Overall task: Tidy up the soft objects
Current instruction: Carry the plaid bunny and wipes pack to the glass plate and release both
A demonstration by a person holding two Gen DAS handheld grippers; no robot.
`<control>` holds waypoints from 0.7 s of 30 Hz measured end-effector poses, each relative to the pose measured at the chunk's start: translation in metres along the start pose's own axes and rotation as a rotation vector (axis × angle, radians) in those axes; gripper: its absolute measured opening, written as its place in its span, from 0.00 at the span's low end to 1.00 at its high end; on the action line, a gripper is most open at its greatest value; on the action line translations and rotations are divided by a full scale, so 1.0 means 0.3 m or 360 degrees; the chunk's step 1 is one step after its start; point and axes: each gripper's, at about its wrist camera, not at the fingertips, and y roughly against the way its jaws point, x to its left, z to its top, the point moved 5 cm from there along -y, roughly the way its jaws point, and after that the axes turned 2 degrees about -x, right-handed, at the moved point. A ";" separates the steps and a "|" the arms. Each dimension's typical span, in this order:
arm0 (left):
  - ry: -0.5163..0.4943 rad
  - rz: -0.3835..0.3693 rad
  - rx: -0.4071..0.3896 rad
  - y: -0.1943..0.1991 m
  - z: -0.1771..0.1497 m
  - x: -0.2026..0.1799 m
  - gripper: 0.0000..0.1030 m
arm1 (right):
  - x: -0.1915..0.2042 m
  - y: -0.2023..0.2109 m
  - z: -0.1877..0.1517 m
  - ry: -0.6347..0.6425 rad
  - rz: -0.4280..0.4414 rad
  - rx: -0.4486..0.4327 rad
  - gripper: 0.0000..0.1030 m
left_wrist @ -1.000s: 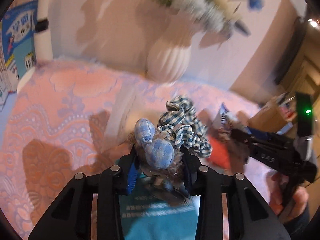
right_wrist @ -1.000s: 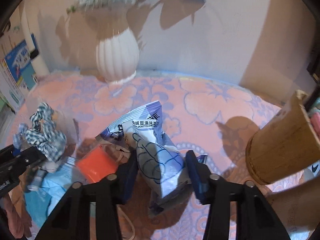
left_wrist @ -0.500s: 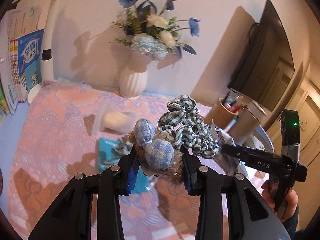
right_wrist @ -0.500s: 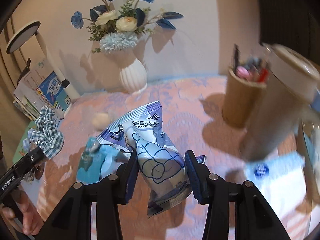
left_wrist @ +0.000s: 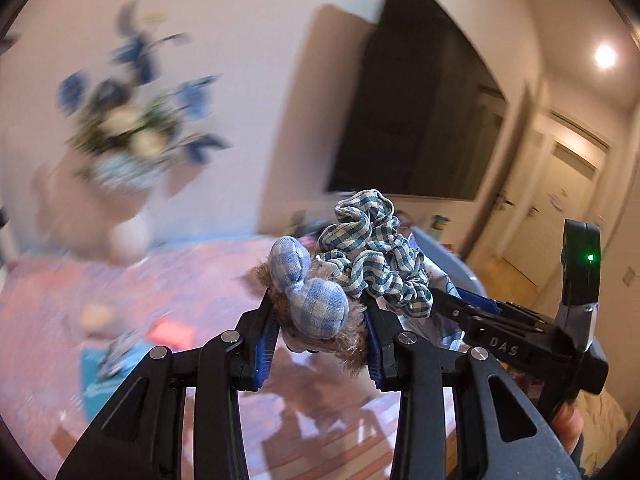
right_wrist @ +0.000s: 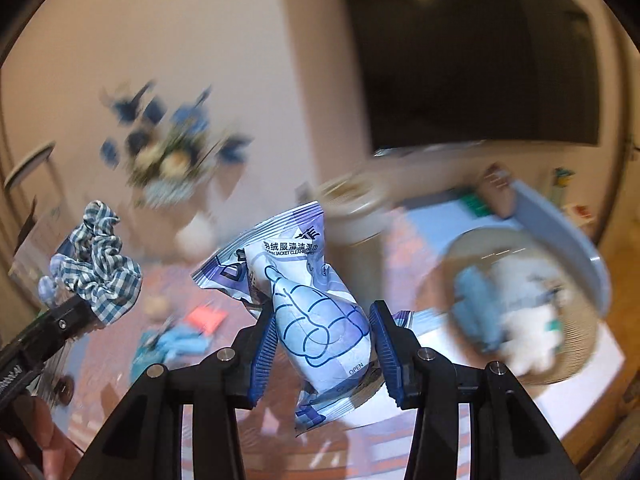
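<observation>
My left gripper is shut on a checked scrunchie with a small brown plush and blue gingham bow; the teal-and-white ruffle bulges above the right finger. My right gripper is shut on a crumpled white-and-purple wet-wipe packet. Both are held up above the pink patterned table. In the right wrist view the scrunchie and left gripper show at the far left. A woven basket holding white and blue soft items lies at the lower right. The right gripper crosses the left wrist view's right side.
A vase of blue and white flowers stands blurred at the back by the wall. A red item and a teal cloth lie on the table. A tan cup, a dark wall screen and a blue-grey tray rim are to the right.
Both grippers have risen and swung to the right with their loads still held; the vase slid left and the screen, doorway and basket came into view. Neither grip has changed.
</observation>
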 end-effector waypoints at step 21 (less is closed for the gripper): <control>-0.0254 -0.0164 0.0337 -0.691 -0.067 -0.560 0.33 | -0.811 -0.071 0.086 -0.0604 -0.0365 -0.0011 0.44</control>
